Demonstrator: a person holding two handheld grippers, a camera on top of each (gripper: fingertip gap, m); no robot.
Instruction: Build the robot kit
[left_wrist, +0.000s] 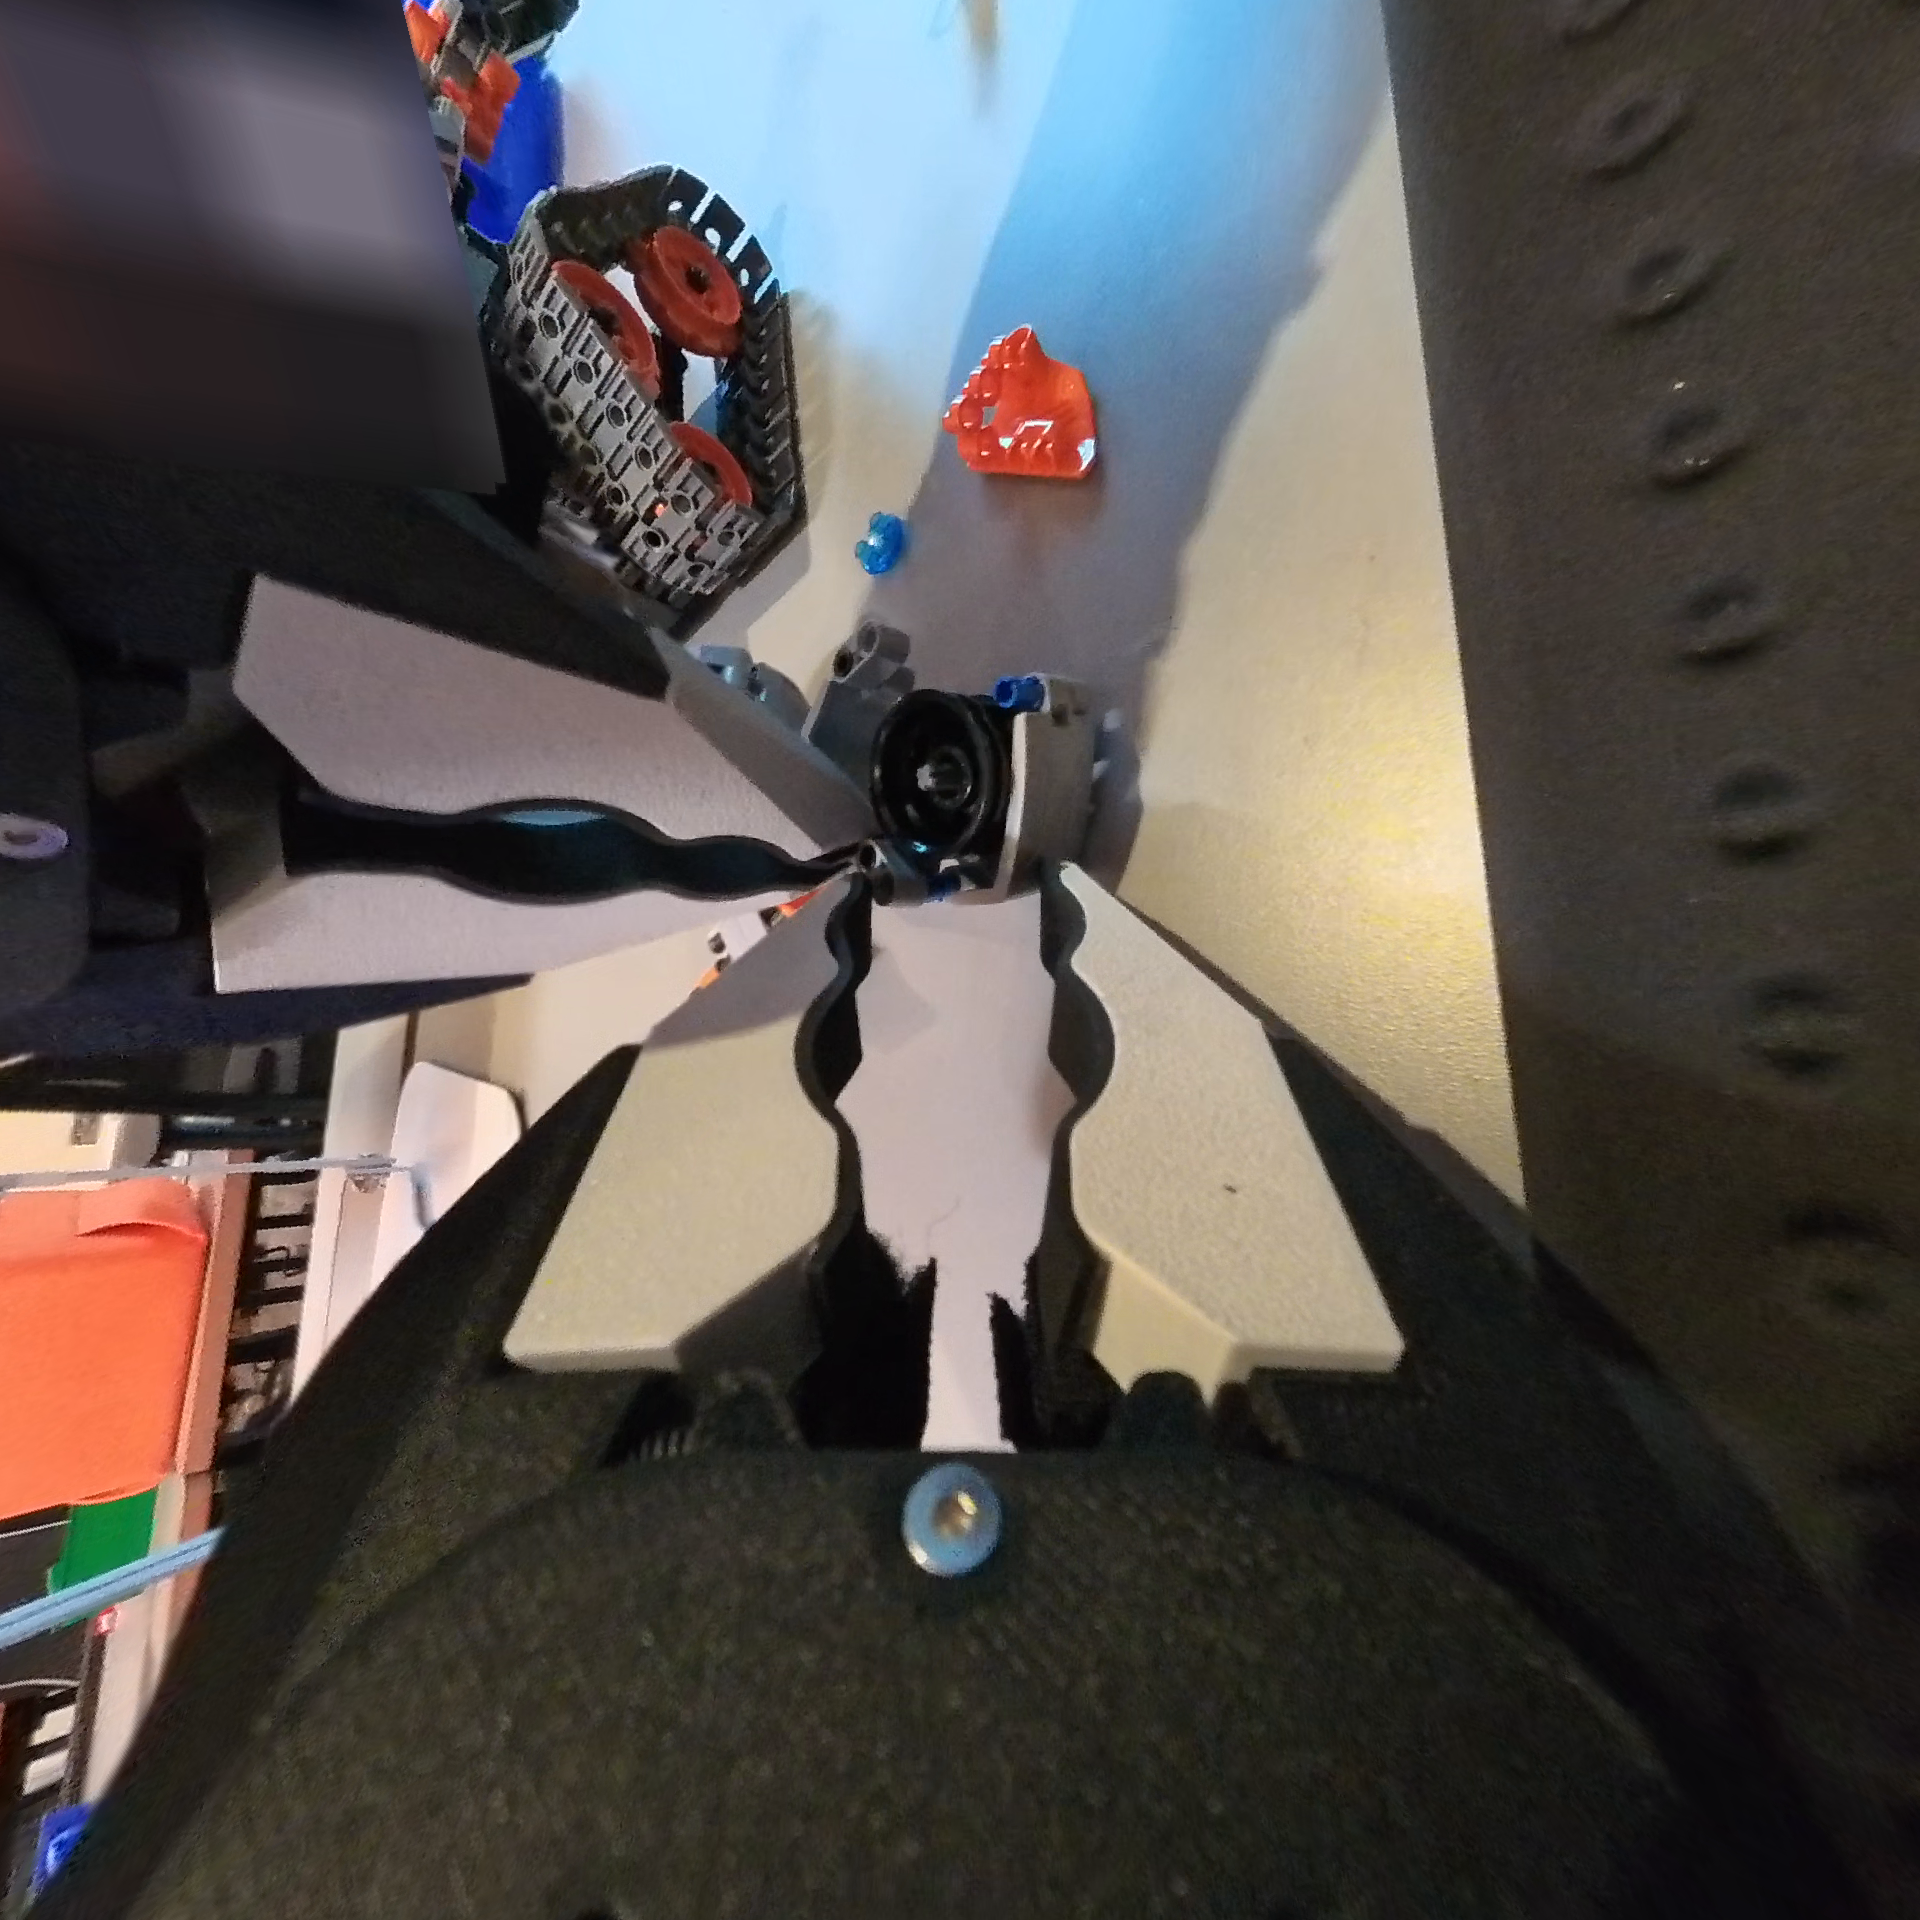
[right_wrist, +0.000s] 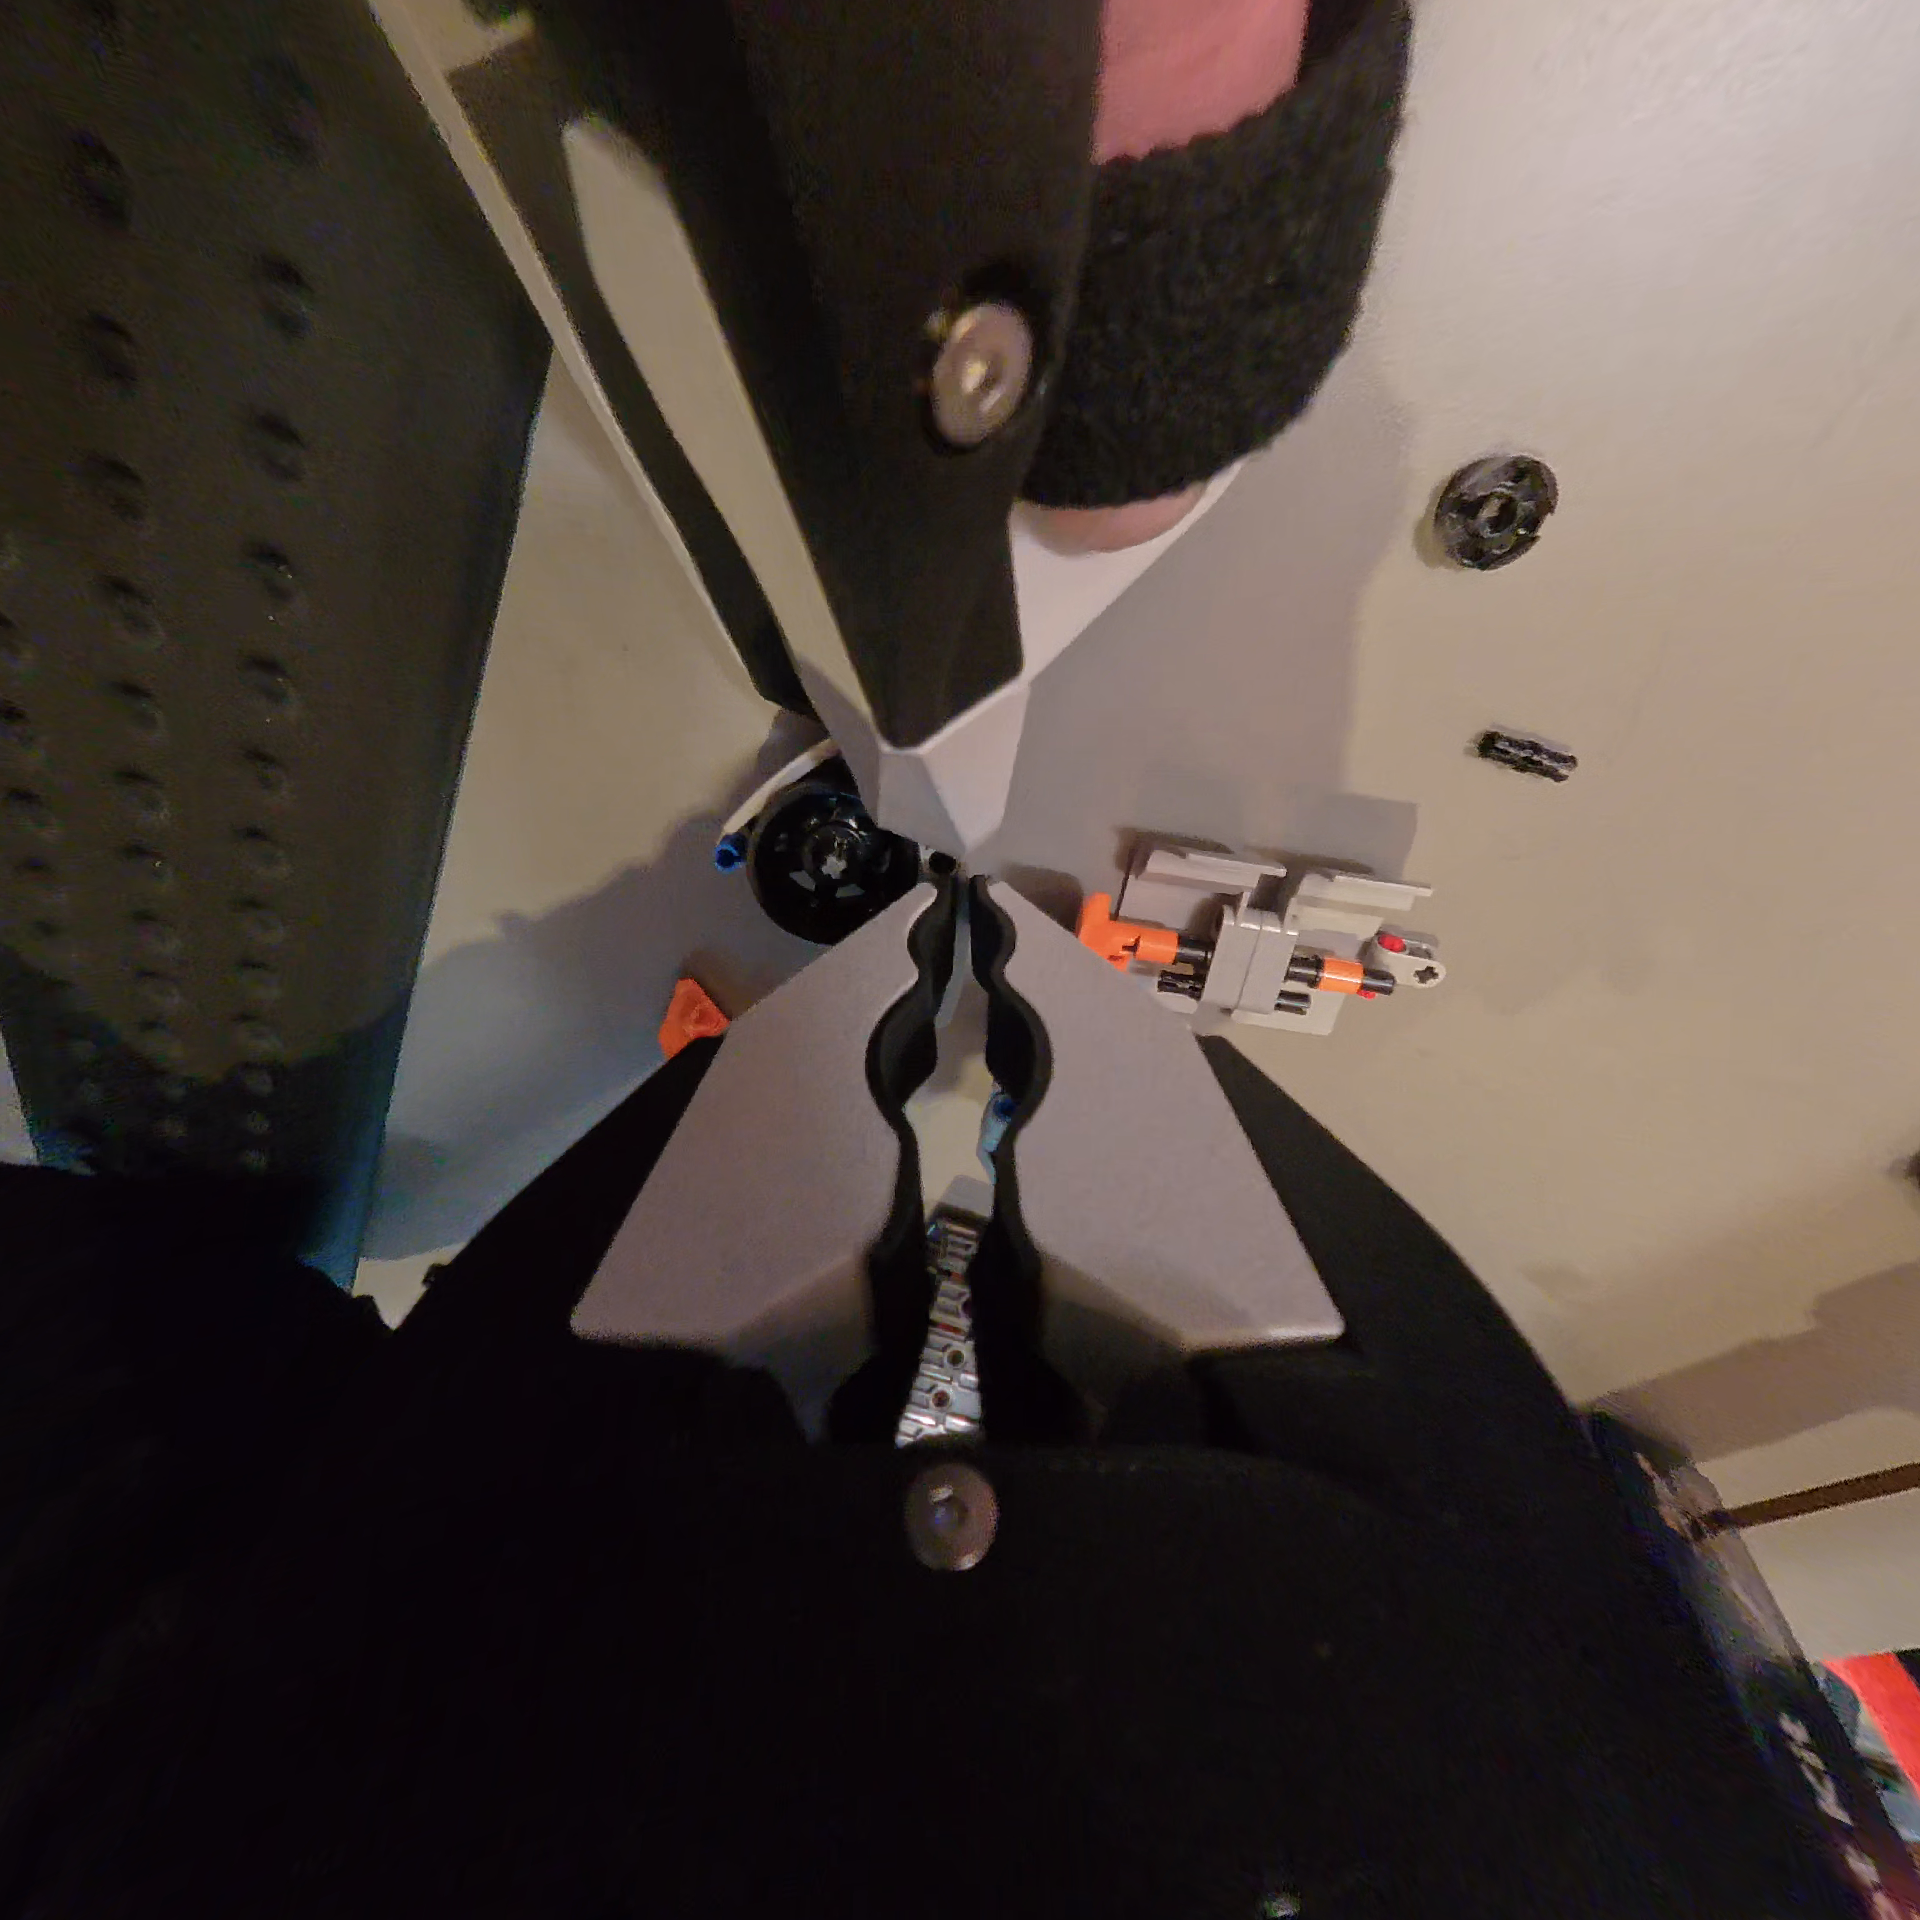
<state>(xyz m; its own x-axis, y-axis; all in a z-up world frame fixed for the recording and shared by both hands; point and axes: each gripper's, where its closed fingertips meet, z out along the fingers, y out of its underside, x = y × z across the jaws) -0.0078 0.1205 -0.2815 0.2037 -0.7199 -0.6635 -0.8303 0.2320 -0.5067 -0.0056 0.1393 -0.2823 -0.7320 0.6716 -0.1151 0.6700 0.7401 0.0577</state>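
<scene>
My left gripper (left_wrist: 956, 888) is shut on a small grey assembly (left_wrist: 1049, 790) with a black wheel (left_wrist: 940, 774) and blue pins, held just above the white table. My right gripper (right_wrist: 958, 883) is shut on a small black pin (right_wrist: 941, 862), with its tip against the assembly beside the wheel (right_wrist: 826, 873). In the left wrist view the right gripper (left_wrist: 847, 862) comes in from the left with the pin (left_wrist: 871, 858) at its tips. In the right wrist view the left gripper (right_wrist: 914, 800) comes down from the top.
A tracked model with red wheels (left_wrist: 655, 395), a red translucent piece (left_wrist: 1023, 410) and a blue stud (left_wrist: 881, 542) lie on the table. A grey block with orange pins (right_wrist: 1268, 945), a black disc (right_wrist: 1496, 511) and a black pin (right_wrist: 1527, 755) lie nearby. A dark perforated panel (left_wrist: 1714, 727) stands alongside. The tips of both grippers are at nearly the same place.
</scene>
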